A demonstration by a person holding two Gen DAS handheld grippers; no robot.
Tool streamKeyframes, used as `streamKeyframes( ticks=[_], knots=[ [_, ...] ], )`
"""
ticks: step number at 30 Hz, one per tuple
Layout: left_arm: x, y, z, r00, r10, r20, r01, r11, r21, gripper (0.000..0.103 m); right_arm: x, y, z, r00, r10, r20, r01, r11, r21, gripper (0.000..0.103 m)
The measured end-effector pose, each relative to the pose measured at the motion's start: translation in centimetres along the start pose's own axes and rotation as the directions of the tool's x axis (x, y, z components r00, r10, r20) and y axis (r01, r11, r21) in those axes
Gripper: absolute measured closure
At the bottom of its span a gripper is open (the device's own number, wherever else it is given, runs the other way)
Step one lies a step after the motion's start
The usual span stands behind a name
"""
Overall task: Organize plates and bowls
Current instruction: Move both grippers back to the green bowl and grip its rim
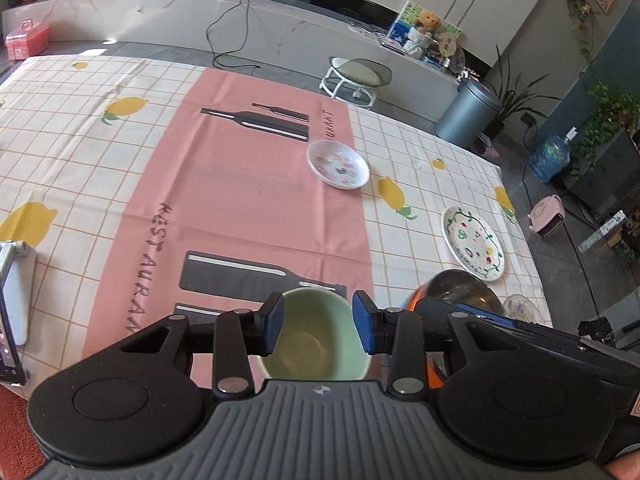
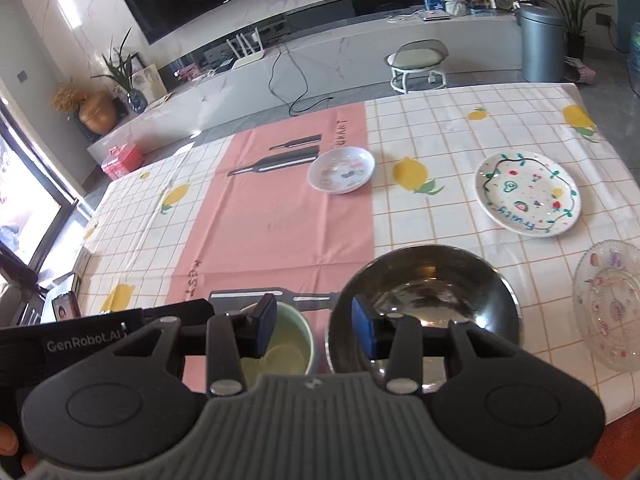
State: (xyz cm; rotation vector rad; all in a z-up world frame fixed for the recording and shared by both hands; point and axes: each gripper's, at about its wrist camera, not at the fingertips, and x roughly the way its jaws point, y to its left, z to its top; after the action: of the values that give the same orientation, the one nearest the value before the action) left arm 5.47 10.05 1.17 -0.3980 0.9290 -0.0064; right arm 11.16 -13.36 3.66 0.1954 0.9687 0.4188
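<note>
A pale green bowl [image 1: 316, 336] stands on the pink runner near the table's front edge. My left gripper [image 1: 318, 326] is open and hovers just above it, one finger over each side of the rim. A steel bowl [image 2: 428, 296] stands right of the green bowl [image 2: 288, 344]. My right gripper [image 2: 314, 326] is open over the gap between the two bowls, its right finger at the steel bowl's left rim. A small white patterned dish [image 2: 341, 169] lies mid-table. A white fruit plate [image 2: 527, 193] lies at the right. A clear glass plate [image 2: 610, 304] lies at the right edge.
A checked lemon tablecloth [image 1: 72, 152] with a pink runner [image 1: 240, 184] covers the table. A phone on a stand [image 1: 12, 304] is at the left edge. Beyond the table are a stool [image 1: 356, 76] and a grey bin [image 1: 466, 112].
</note>
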Motion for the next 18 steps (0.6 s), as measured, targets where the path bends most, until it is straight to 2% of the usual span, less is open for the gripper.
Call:
streamKeyframes(
  ticks=[4, 9, 14, 16, 18],
  knots=[
    [0.5, 1.8, 0.0, 1.000, 0.016, -0.009, -0.016, 0.999, -0.037, 0.061, 2.6, 2.2, 0.3, 0.998, 0.005, -0.055, -0.008, 0.998, -0.070, 0.062],
    [2.5, 2.9, -0.8, 0.997, 0.021, -0.073, -0.025, 0.998, -0.052, 0.061, 5.9, 3.7, 0.7, 0.990, -0.055, -0.131, 0.033, 0.986, -0.164, 0.069],
    [4.3, 3.7, -1.7, 0.990, -0.001, -0.142, -0.010, 0.997, -0.076, 0.061, 8.6, 4.3, 0.9, 0.974, -0.114, -0.196, 0.053, 0.955, -0.292, 0.072],
    [4.8, 3.8, -1.9, 0.987, -0.001, -0.158, -0.012, 0.997, -0.081, 0.063, 9.4, 4.5, 1.1, 0.966, -0.130, -0.223, 0.047, 0.938, -0.343, 0.078],
    [5.3, 3.8, -2.0, 0.985, 0.003, -0.175, -0.018, 0.996, -0.085, 0.065, 10.1, 4.7, 1.2, 0.960, -0.136, -0.246, 0.034, 0.925, -0.379, 0.080]
  ],
)
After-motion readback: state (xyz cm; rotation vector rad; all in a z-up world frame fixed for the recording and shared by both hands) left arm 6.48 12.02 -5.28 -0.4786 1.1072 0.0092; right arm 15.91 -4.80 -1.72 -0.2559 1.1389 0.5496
